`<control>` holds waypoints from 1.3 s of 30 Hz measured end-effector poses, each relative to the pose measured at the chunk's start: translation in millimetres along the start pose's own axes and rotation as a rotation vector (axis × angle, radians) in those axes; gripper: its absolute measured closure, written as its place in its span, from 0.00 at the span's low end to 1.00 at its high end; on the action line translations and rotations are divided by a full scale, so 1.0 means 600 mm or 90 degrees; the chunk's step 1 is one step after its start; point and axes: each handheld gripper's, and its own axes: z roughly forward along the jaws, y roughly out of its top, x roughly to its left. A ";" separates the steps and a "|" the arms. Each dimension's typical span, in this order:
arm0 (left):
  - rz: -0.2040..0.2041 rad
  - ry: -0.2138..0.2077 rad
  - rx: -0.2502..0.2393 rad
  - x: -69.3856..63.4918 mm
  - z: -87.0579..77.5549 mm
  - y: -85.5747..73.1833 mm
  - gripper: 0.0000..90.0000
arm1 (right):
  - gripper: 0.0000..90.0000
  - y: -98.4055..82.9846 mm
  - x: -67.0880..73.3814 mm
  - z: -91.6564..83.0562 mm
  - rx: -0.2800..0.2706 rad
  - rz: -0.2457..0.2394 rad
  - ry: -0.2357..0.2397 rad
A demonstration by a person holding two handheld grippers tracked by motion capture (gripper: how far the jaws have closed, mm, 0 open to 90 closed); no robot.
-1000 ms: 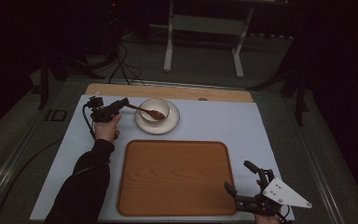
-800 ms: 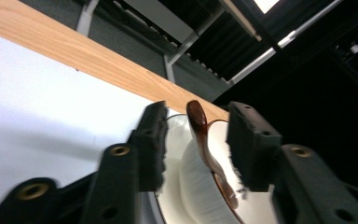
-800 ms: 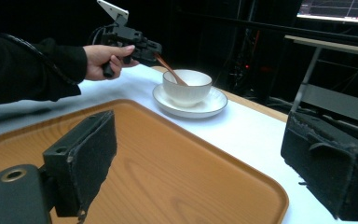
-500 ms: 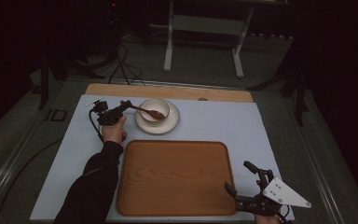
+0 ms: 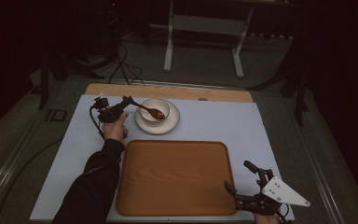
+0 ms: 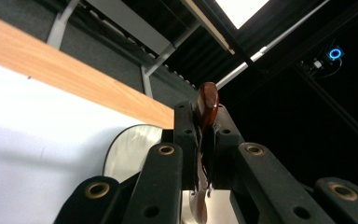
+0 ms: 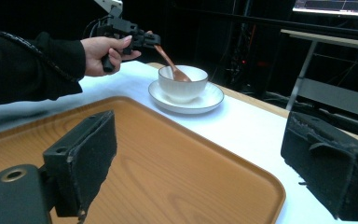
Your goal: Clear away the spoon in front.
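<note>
Left gripper view is looking along the left gripper (image 6: 204,140), whose two black jaws have just been closing and are now pinching the brown handle of a wooden spoon (image 6: 208,105) between them; the handle end is sticking out past the jaw tips, and the rest of the spoon is running down between the jaws toward the bottom of that view. In the high view the left gripper (image 5: 127,101) is sitting at the far left part of the table, held in a hand (image 5: 115,128) coming out of a dark sleeve, and the spoon (image 5: 149,110) is slanting from its jaws down into a white bowl (image 5: 154,109), with the spoon's head lying inside the bowl. The bowl is standing on a white saucer (image 5: 157,126), just beyond the far edge of a wooden tray (image 5: 175,177) that is lying on the pale table cover (image 5: 214,123). The right gripper (image 5: 240,184) is hovering at the near right corner of the tray, well apart from the bowl, with its grey plate on top. In the right gripper view its two padded jaws are standing spread wide with nothing between them, the tray (image 7: 158,168) is lying below them, and farther off the left gripper (image 7: 142,39) is holding the spoon (image 7: 170,63) in the bowl (image 7: 182,81).
</note>
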 end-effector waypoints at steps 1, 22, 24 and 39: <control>0.002 -0.005 0.001 -0.004 0.000 0.003 0.93 | 0.12 0.000 0.000 0.000 0.000 0.000 -0.002; 0.113 -0.027 0.030 -0.096 -0.042 0.086 0.93 | 0.12 0.004 0.002 0.000 0.001 -0.001 -0.003; 0.123 -0.031 0.032 -0.106 -0.048 0.094 0.93 | 0.12 0.004 0.002 0.000 0.001 -0.001 -0.003; 0.205 -0.103 0.128 -0.153 -0.094 0.138 0.93 | 0.12 0.005 0.004 0.002 0.001 -0.001 0.002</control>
